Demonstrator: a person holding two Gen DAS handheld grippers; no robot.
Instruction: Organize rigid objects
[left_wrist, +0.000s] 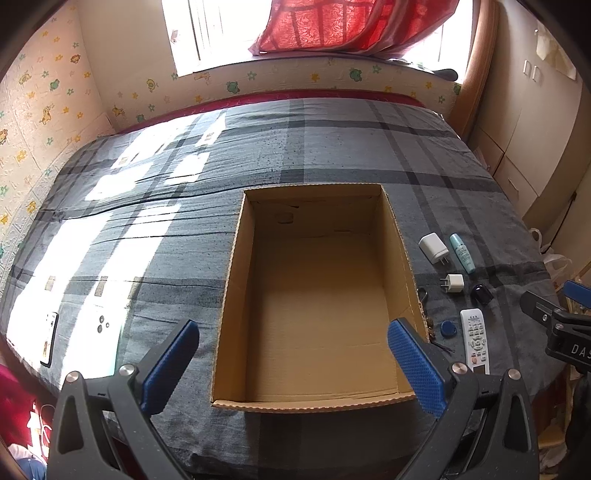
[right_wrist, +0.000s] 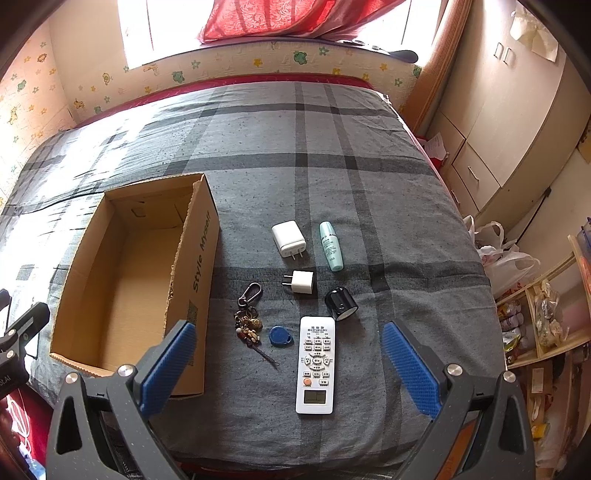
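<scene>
Blue-padded fingers of the right gripper (right_wrist: 290, 363) stand spread wide and grasp nothing; between them lies the white remote control (right_wrist: 316, 365), flat on the bed, display end toward the camera. Just left of it sit a round blue tag (right_wrist: 279, 335) and a keychain (right_wrist: 249, 323) with a carabiner and beads. Beyond the remote lie a small black jar (right_wrist: 340, 303) on its side, a small white plug adapter (right_wrist: 301, 281), a larger white charger (right_wrist: 289, 238) and a pale teal bottle (right_wrist: 331, 246).

Left of this group rests an open cardboard box (right_wrist: 199, 254) with printed lettering on its side. The left gripper (left_wrist: 291, 367) hangs over the box's near end, likewise released and holding nothing.

Everything lies on a grey plaid bedspread (right_wrist: 295, 147), with sunlight falling across its left part. A red curtain (right_wrist: 288, 18) hangs at the window, cartoon-animal wallpaper (left_wrist: 44, 110) lines the walls, and cream cabinets (right_wrist: 509, 118) stand to the right.

In the left wrist view the box's wall hides most of the keychain. A dark flat thing near the bed's left edge (left_wrist: 50, 343) is washed out by the sun and hard to identify.
</scene>
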